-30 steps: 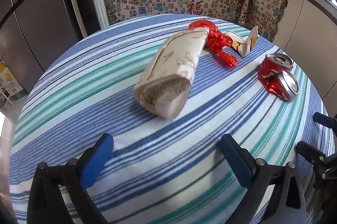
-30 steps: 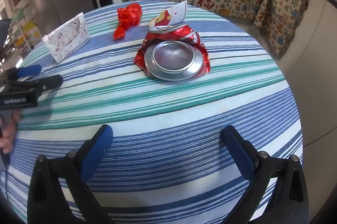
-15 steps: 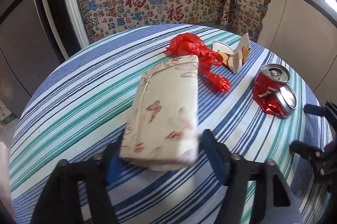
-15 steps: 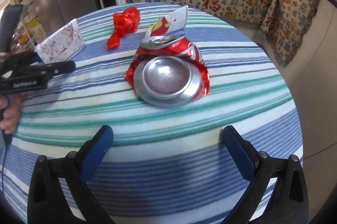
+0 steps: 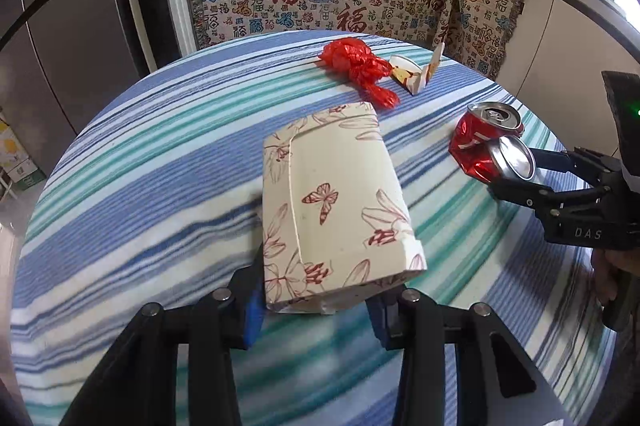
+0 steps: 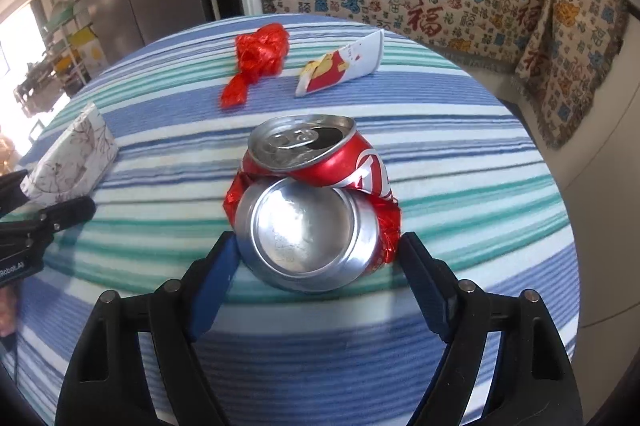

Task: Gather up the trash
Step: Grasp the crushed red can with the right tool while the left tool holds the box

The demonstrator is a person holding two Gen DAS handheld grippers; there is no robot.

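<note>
Near the front edge of the round table with the blue, teal and white striped cloth (image 5: 132,186), the left gripper (image 5: 316,306) is closing, its blue pads against the near end of the cream cardboard box printed with red butterflies (image 5: 336,202). Toward the table's right edge, the right gripper (image 6: 318,278) is closing around the crushed red aluminium can (image 6: 316,202); pad contact cannot be confirmed. At the far edge lie the crumpled red plastic bag (image 6: 258,60) and the flattened red-and-white carton (image 6: 344,66)
</note>
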